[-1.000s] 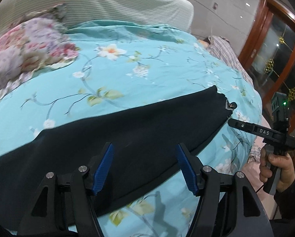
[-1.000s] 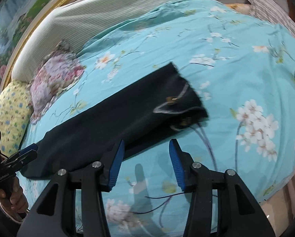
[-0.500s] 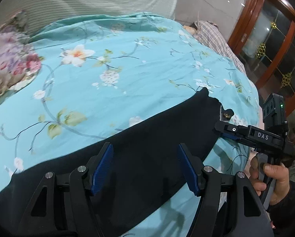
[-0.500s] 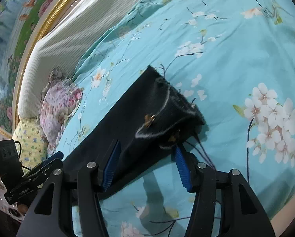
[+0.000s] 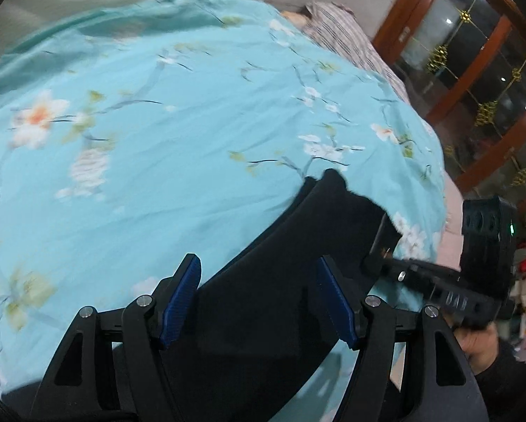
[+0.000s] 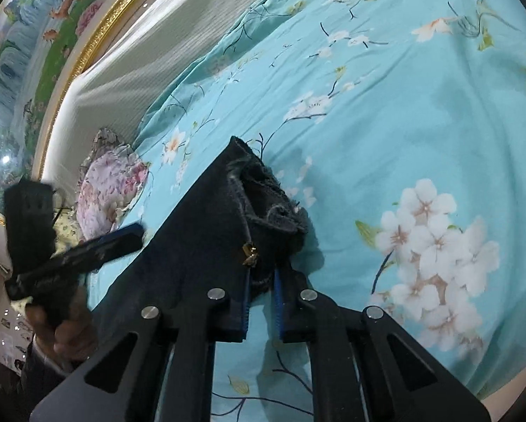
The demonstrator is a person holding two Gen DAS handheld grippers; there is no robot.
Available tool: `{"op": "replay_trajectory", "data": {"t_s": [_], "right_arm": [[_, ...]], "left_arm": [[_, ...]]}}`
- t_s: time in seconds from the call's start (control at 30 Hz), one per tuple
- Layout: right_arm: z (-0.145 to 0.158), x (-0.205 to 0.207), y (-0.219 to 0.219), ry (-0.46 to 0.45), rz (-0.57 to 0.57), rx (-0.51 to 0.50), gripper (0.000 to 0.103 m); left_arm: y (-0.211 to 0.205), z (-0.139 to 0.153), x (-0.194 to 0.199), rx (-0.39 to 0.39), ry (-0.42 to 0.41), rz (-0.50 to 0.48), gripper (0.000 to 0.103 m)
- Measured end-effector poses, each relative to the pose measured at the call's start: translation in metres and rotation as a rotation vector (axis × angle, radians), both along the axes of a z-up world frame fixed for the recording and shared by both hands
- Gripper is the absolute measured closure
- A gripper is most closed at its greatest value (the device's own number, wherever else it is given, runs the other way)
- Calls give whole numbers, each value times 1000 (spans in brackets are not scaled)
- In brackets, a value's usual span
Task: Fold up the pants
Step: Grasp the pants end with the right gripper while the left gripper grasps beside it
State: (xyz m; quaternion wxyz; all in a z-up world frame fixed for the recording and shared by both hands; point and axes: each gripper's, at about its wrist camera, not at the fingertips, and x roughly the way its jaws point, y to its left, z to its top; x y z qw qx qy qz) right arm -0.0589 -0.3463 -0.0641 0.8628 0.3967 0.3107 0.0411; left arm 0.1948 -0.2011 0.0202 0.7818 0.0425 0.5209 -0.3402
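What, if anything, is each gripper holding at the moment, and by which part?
The right gripper has just closed its jaws on the dark pants, pinching the waistband corner near the metal button. The left gripper holds nothing; its jaws stand open over the pants.

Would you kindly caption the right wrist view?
Right gripper shut on the black pants' waistband on a floral bedspread.

The only lettering I can make out is "DAS", blurred, on the side of the right gripper (image 5: 375, 263), just beside the dark pants (image 5: 298, 281)

Floral turquoise bedspread (image 5: 192, 140), pink pillow (image 6: 108, 190)
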Motion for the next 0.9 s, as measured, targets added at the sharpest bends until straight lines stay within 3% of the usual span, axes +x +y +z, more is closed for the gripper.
{"op": "replay_trajectory", "data": {"t_s": [0.33,0.4,0.47,0.57,0.9], "right_arm": [[-2,1,0,-18,6,-4,92],[-2,2,0,-18,7,-8,92],[-2,2,0,-16,10,-11,92],[0,4,1,-16,12,-13,92],[35,1,14,-122,57,-36,92]], "left_arm": [[-62,-36,33,11,131,-115,39],[-69,-36,36,-7,140,-129,53],[-73,-35,38,-29,155,-135,82],[-72,-28,35,-44,135,-130,89],[-27,25,9,-160,31,-94,91]]}}
